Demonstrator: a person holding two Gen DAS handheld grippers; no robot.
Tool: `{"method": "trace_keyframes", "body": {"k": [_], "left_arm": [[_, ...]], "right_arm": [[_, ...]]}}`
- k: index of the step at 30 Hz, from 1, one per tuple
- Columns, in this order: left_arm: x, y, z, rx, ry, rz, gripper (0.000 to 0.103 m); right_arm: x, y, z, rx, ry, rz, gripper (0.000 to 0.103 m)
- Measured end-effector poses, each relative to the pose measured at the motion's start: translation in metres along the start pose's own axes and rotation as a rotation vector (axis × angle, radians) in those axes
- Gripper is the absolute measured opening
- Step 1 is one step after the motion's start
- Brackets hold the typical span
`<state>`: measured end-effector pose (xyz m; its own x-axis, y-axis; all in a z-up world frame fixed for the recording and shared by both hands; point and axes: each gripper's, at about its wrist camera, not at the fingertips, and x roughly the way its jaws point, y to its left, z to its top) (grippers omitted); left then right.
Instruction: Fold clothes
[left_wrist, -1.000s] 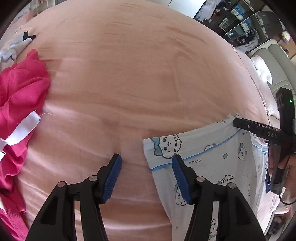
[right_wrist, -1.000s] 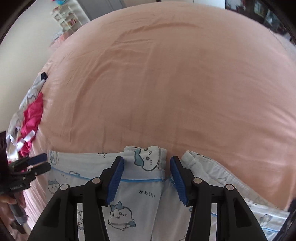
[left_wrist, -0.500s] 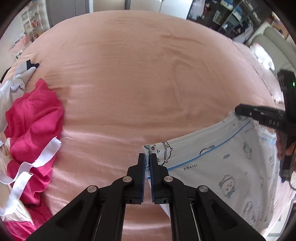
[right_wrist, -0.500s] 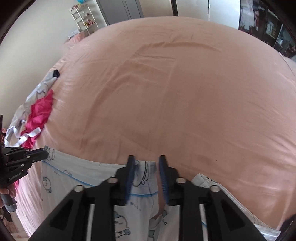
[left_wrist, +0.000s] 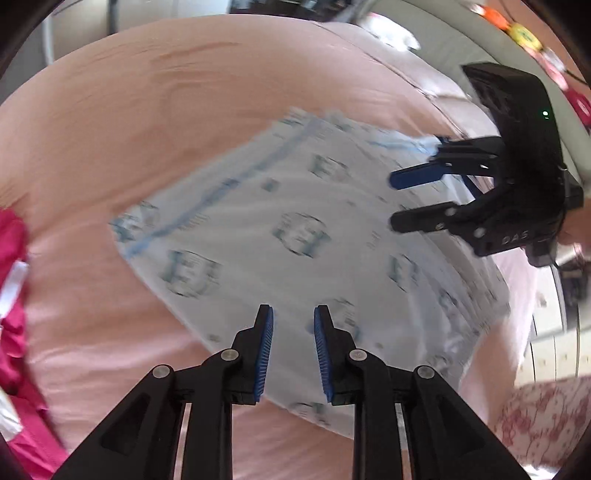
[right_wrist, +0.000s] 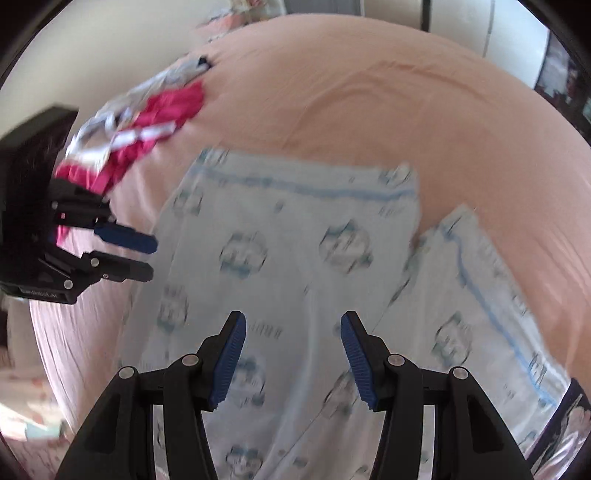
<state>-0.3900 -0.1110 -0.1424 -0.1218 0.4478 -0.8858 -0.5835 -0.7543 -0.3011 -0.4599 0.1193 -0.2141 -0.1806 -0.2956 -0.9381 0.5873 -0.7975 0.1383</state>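
Flat now, pale blue cartoon-print pajama pants (right_wrist: 295, 258), blurred, on pink bedsheet (right_wrist: 369, 110).

Both handheld grippers, left gripper (left_wrist: 291, 350) and right gripper (right_wrist: 291, 360), are chunky matte black plastic with ribbed blue finger pads (right_wrist: 229, 363), silver screws at the joints, plus a tiny green LED (left_wrist: 545, 113) on the right one's housing.

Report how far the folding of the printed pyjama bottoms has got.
Done: the pale blue printed pyjama bottoms lie spread on the pink bedsheet, legs apart. In hand: nothing; the left gripper and right gripper are open above the cloth. Left: every fold, and the red garment is unsorted.
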Motion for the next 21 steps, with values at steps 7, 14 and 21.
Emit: {"method": "trace_keyframes", "body": {"k": [7, 14, 21], "left_arm": [[0.003, -0.036, -0.058, 0.238, 0.174, 0.266, 0.035], [0.032, -0.102, 0.000, 0.282, -0.013, 0.159, 0.075], [0.059, -0.105, -0.034, 0.345, 0.115, 0.240, 0.075]], "right_arm": [[-0.011, 0.011, -0.101, -0.098, 0.040, -0.167, 0.066], [-0.033, 0.002, -0.122, 0.165, -0.039, -0.170, 0.076], [-0.035, -0.013, -0.189, 0.190, 0.060, -0.192, 0.079]]}}
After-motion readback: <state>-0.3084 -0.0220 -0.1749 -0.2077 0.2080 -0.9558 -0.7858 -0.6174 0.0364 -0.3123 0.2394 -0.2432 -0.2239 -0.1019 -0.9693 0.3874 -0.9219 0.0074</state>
